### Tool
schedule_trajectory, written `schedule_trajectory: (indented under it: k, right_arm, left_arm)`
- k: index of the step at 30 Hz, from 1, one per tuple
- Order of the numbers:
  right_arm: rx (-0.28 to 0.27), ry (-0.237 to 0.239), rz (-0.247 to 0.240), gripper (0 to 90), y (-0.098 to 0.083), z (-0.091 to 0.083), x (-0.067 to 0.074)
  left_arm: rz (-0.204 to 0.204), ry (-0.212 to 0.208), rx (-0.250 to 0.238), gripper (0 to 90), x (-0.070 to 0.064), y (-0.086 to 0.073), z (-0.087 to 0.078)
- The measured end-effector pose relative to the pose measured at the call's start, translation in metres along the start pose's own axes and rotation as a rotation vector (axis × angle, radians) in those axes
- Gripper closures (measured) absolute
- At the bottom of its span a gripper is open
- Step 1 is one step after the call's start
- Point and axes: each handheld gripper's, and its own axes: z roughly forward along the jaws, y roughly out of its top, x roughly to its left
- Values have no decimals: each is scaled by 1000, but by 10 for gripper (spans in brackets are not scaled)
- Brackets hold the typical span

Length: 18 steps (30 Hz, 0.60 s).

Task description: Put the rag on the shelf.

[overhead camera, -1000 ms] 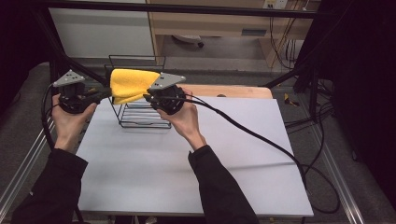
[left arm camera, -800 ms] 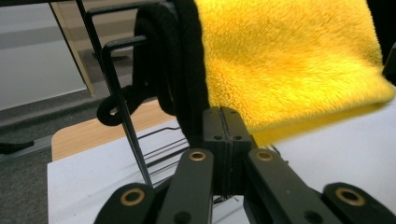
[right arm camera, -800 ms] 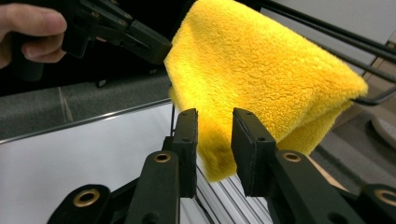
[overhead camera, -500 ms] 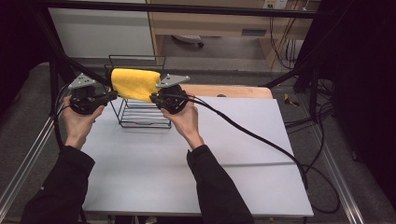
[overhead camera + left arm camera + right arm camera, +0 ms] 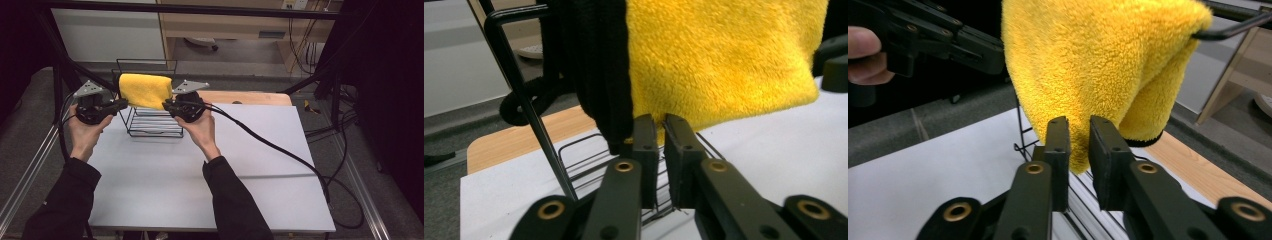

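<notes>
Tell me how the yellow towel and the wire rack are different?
The yellow towel is soft, fluffy and bright; the wire rack is thin black metal you can see through. The towel hangs draped over the rack's top bar, while the rack stands upright on the white table. Both are at the table's far left.

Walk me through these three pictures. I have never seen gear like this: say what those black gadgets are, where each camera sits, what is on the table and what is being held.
A person stands at a white table with a hand-held two-jaw gripper in each hand. The high view looks down from above; the other two cameras ride on the grippers and look along their black jaws. On the table stands a black wire rack with a yellow cloth draped over its top bar. The left gripper and the right gripper each have a lower corner of the cloth between nearly closed jaws; both have just eased open slightly, so how firmly they pinch is hard to tell.
</notes>
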Motion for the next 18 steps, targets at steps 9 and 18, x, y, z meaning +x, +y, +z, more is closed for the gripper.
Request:
schedule_trajectory:
  k: [9, 18]
  right_arm:
    - [-10, 8, 22, 595, 1, -30, -2]
    - [23, -23, 72, 374, -21, -63, -18]
  left_arm:
    - [26, -17, 45, 620, -6, -7, -11]
    - [8, -52, 70, 415, -12, -30, -15]
